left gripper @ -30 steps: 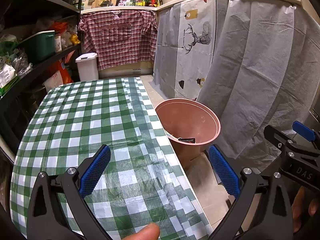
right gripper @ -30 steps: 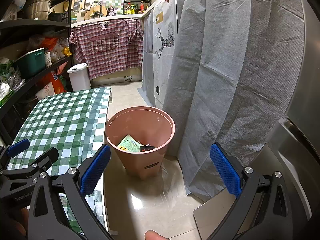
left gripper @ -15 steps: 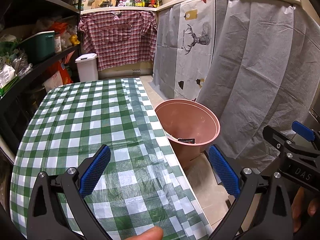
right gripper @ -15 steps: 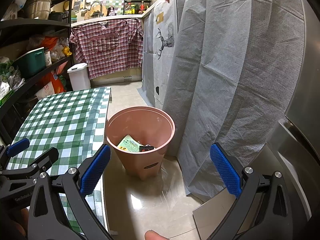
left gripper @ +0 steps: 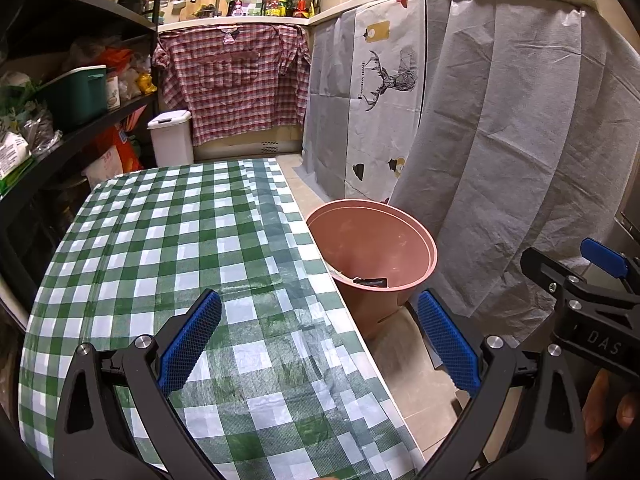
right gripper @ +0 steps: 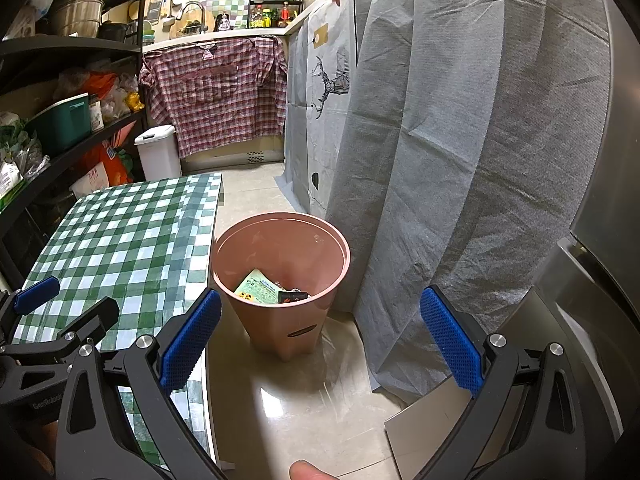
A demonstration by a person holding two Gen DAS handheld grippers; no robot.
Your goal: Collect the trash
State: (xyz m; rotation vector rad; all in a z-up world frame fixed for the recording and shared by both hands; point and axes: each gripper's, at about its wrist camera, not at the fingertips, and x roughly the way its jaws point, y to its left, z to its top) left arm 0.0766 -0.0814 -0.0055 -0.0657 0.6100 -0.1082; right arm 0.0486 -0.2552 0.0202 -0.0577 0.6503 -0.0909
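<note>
A pink bin (right gripper: 280,276) stands on the floor beside the table and also shows in the left wrist view (left gripper: 384,256). A green-and-white packet (right gripper: 258,289) and a dark wrapper (right gripper: 294,297) lie inside it. My left gripper (left gripper: 320,340) is open and empty above the green checked tablecloth (left gripper: 168,240), near the table's right edge. My right gripper (right gripper: 320,340) is open and empty above the floor, in front of the bin. Each gripper shows at the edge of the other's view.
Grey cloth sheets (right gripper: 460,140) hang over the counter on the right. Dark shelves (left gripper: 60,92) with boxes stand on the left. A white lidded bin (left gripper: 170,136) and a hanging plaid shirt (left gripper: 236,84) are at the back. A metal appliance (right gripper: 600,280) is at right.
</note>
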